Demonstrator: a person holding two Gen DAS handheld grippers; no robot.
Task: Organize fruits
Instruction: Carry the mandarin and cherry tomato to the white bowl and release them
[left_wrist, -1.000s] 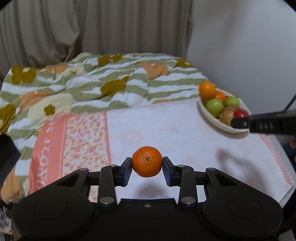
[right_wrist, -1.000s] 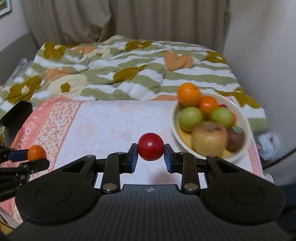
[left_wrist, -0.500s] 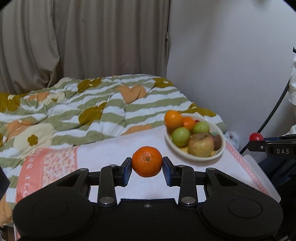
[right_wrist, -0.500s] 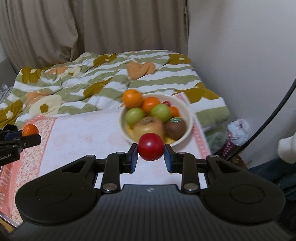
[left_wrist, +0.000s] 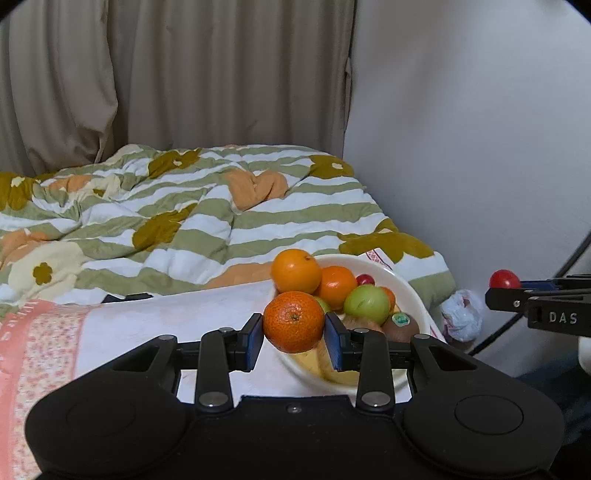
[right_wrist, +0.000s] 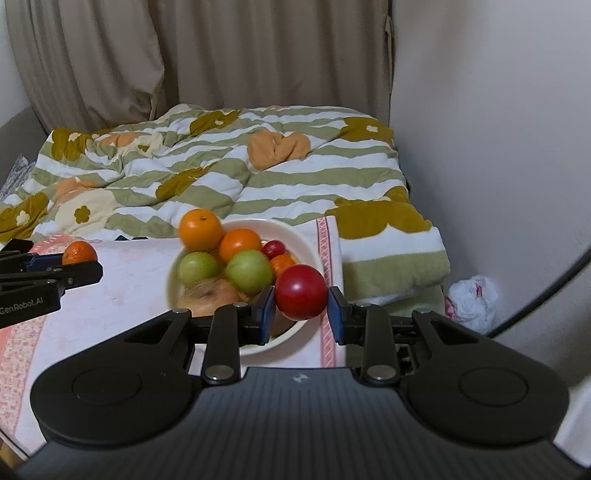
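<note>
My left gripper (left_wrist: 294, 338) is shut on a small orange mandarin (left_wrist: 293, 320), held in the air just in front of the cream fruit bowl (left_wrist: 406, 291). The bowl holds oranges, green fruits, a kiwi with a sticker, a brownish apple and a small red fruit. My right gripper (right_wrist: 301, 309) is shut on a round red fruit (right_wrist: 301, 291), hanging over the bowl's (right_wrist: 306, 247) near right rim. In the left wrist view the right gripper (left_wrist: 517, 293) shows at the right edge with the red fruit (left_wrist: 504, 279). The left gripper (right_wrist: 79, 264) with the mandarin (right_wrist: 78, 253) shows at the left edge of the right wrist view.
The bowl stands on a table under a white and pink floral cloth (right_wrist: 129, 288). Behind it lies a bed with a green-striped flowered quilt (left_wrist: 184, 214). A white wall (left_wrist: 461, 129) and beige curtains (left_wrist: 203, 74) close the back. A crumpled white bag (right_wrist: 471, 297) lies on the floor at the right.
Both grippers have swung to the right with their fruits held. The bowl has slid from the right of each view toward the centre, and now sits right behind the held fruits.
</note>
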